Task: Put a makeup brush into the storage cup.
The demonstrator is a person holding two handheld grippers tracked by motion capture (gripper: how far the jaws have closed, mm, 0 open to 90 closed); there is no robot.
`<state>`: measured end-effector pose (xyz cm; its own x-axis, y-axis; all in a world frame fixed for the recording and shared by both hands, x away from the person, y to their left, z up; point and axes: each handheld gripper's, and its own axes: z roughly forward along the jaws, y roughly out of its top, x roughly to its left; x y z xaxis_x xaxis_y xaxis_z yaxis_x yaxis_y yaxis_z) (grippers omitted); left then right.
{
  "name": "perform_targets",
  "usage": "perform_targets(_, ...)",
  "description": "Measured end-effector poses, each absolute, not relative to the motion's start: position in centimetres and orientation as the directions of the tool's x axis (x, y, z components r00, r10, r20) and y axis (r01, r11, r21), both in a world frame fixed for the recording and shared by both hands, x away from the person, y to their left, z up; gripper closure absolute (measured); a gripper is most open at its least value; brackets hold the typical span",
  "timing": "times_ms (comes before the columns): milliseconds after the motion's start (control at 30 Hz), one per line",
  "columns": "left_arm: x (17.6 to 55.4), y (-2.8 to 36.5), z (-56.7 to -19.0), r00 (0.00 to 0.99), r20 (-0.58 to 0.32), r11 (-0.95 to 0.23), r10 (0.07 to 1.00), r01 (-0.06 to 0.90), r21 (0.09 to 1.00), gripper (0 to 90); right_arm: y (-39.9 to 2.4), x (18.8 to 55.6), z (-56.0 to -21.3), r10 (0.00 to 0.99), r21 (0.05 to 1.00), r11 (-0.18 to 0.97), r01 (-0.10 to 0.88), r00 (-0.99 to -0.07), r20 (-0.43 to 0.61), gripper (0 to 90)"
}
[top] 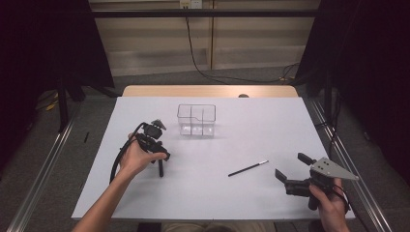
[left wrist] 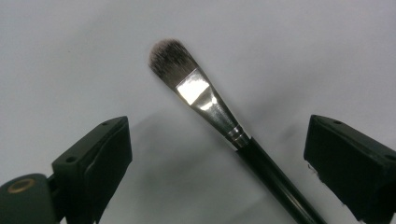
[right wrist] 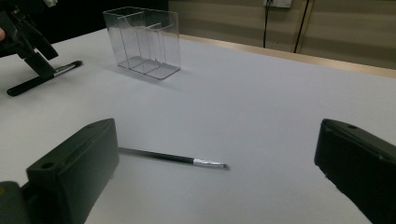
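While our left gripper [left wrist: 217,154] hangs open astride the flat brush [left wrist: 219,121], we risk closing on its slick ferrule and flicking it away.

Two brushes on the table: one flat-headed makeup brush [left wrist: 219,116] with a black handle and silver ferrule, and one thin, fine-tipped brush [top: 248,168] lying on its own. One clear plastic organizer [top: 196,120], and it counts three compartments inside. Two handheld grippers, the left gripper [top: 160,155] and the right gripper [top: 291,166]. One table [top: 251,125] under it all.
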<state>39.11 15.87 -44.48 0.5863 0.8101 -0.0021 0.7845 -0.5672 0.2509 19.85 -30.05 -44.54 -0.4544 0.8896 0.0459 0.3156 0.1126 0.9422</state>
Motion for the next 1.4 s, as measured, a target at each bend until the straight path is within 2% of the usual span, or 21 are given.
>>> perform_targets(167,39.18,15.74,-44.66,0.56,0.002,-0.545,0.828,0.805,0.233,15.1,-29.97,19.8,-44.53,0.889,0.942,0.114,0.317,-0.456,0.045,0.0)
perform_targets(533,39.12,15.19,-44.93,0.57,-0.003,-0.556,0.821,0.802,0.219,32.4,-29.96,19.83,-44.54,0.889,0.941,0.114,0.32,-0.456,0.047,0.0)
perform_targets(833,39.12,15.15,-44.91,0.548,-0.008,-0.534,0.836,0.818,0.211,34.0,-29.95,19.84,-44.56,0.888,0.941,0.116,0.319,-0.457,0.046,0.0)
perform_targets(1067,39.09,15.01,-44.83,0.527,-0.015,-0.514,0.85,0.835,0.195,40.6,-29.95,19.85,-44.58,0.887,0.94,0.119,0.319,-0.461,0.044,0.0)
perform_targets(1400,39.27,15.32,-44.69,0.511,-0.017,-0.499,0.86,0.847,0.183,57.4,-29.89,19.85,-44.62,0.884,0.939,0.118,0.324,-0.464,0.049,0.0)
